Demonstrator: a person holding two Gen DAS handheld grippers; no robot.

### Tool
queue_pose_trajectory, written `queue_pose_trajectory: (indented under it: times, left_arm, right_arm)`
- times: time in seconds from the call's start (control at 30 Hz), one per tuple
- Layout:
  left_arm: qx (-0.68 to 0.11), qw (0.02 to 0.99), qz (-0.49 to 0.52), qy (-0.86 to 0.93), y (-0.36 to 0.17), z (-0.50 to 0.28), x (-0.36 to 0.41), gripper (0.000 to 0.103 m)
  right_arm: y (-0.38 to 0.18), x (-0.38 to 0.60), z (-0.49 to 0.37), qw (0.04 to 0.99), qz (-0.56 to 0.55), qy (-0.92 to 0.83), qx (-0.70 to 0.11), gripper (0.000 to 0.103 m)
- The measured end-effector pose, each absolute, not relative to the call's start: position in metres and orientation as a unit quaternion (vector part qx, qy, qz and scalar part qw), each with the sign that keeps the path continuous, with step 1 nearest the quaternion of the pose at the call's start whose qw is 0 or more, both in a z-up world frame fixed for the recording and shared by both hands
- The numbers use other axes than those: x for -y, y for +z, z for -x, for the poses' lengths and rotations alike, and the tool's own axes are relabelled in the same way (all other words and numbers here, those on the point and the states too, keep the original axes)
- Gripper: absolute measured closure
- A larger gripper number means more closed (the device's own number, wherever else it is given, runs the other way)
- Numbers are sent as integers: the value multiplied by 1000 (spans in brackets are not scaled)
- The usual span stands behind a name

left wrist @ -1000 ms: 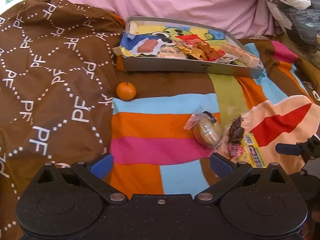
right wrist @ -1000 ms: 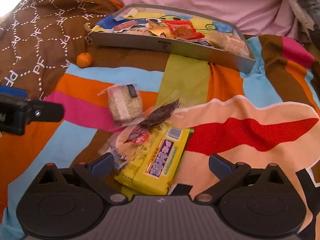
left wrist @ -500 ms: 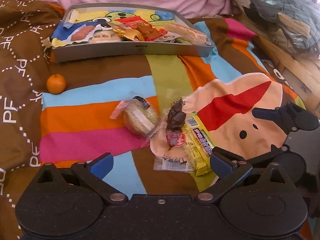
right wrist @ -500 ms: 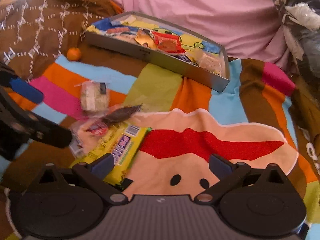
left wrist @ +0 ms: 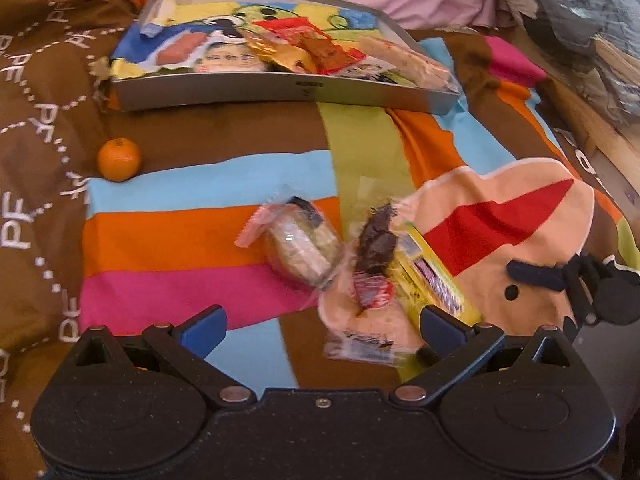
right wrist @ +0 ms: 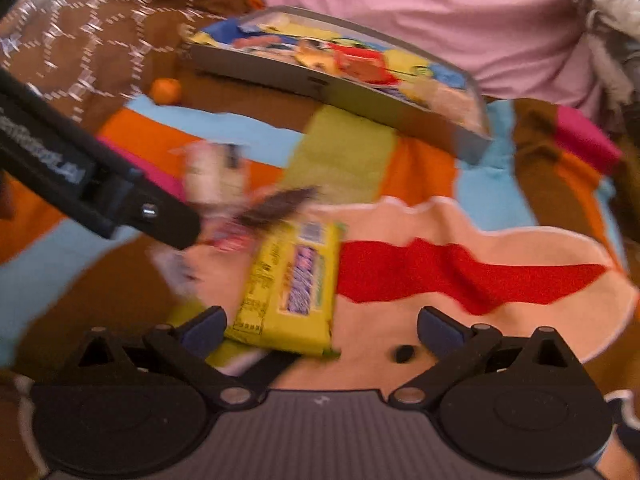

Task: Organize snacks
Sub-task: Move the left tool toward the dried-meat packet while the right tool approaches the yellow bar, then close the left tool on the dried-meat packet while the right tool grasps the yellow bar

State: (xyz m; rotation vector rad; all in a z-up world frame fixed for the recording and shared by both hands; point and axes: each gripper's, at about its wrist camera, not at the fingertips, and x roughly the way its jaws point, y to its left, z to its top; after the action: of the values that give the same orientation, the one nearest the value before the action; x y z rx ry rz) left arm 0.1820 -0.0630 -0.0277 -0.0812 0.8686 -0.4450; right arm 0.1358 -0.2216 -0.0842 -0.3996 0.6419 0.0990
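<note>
1. Left hand-held gripper (left wrist: 322,326): fingers apart, empty; has swung back left since half a second ago, snack pile now toward its right finger.
2. Right hand-held gripper (right wrist: 320,326): fingers apart, empty; moved closer over the yellow snack packet (right wrist: 294,286).
3. Grey tray (left wrist: 280,92): holds snacks, unmoved at the colourful blanket's (left wrist: 168,236) far edge.
4. Mandarin (left wrist: 119,159): unmoved.

A tin tray (left wrist: 280,94) holding wrapped snacks is lying at the far side of the blanket (left wrist: 200,184). A mandarin (left wrist: 119,159) is sitting before its left end. Nearer, a wrapped cake (left wrist: 300,248), a dark snack packet (left wrist: 376,248) and a biscuit pack (left wrist: 432,280) are lying side by side, left to right.
</note>
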Motion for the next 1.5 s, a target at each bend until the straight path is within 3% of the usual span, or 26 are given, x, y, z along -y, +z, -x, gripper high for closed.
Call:
queue_pose_trajectory:
  times: [0.53,0.87,1.1,1.5]
  left_arm:
    - [-460,859,-20,-223,-47,-208,111,6]
    - [-466,854,-59,-225,-47,-214,125,23]
    - [-464,855,-56,-223,-45,-208,116,50]
    - [-474,852,-28,-223,-41,-179,89,51]
  right_arm:
    - [-89,229,-138,928,252,43,-271,0]
    - [-94,224,-140,924,275,52,-259,0]
    - [-95,223,-140,924,278,59,-257,2]
    - [-94,223,-143,927,264,76,-257,8]
